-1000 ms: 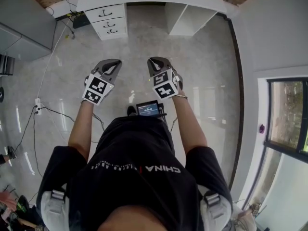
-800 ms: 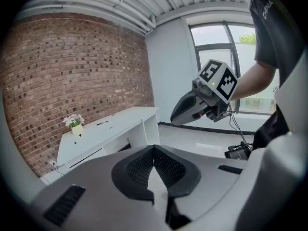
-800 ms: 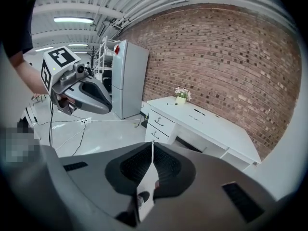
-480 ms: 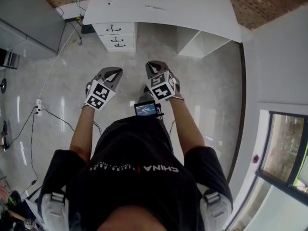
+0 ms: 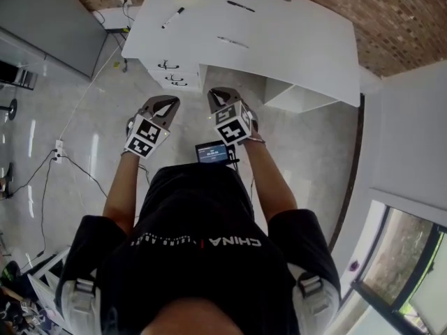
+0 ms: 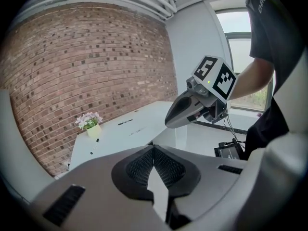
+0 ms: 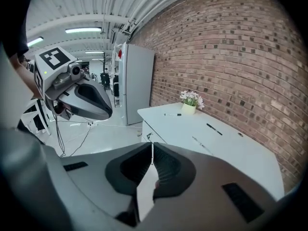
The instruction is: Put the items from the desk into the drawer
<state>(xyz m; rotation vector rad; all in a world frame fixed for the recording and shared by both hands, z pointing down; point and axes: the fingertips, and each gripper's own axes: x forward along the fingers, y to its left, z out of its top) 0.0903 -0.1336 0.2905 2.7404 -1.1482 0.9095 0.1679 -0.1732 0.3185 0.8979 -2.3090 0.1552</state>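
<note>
Brick-walled room, white desk (image 5: 293,40) ahead. Pens (image 5: 172,17) lie along its top, and the drawers (image 5: 170,75) under its left end are closed. Left gripper (image 5: 165,103) and right gripper (image 5: 219,95) hang short of it, both pinched together and empty. This looks like the approach step — next, probably reaching forward to pull a drawer open.

Your shirt (image 5: 202,257): black, short sleeves, white "CHINA" lettering across chest, small red mark beside it. Grey shoulder straps (image 5: 78,293) with dark buckles, one each side. Small screen unit (image 5: 212,153) at your waist, display lit blue. Your left gripper (image 5: 167,102) and right gripper (image 5: 218,93): smooth grey shells tapering to pointed snouts, black ribbed pads (image 6: 142,166) inside. Each bears marker cube (image 5: 232,123), black-and-white squares, small green light alongside.
</note>
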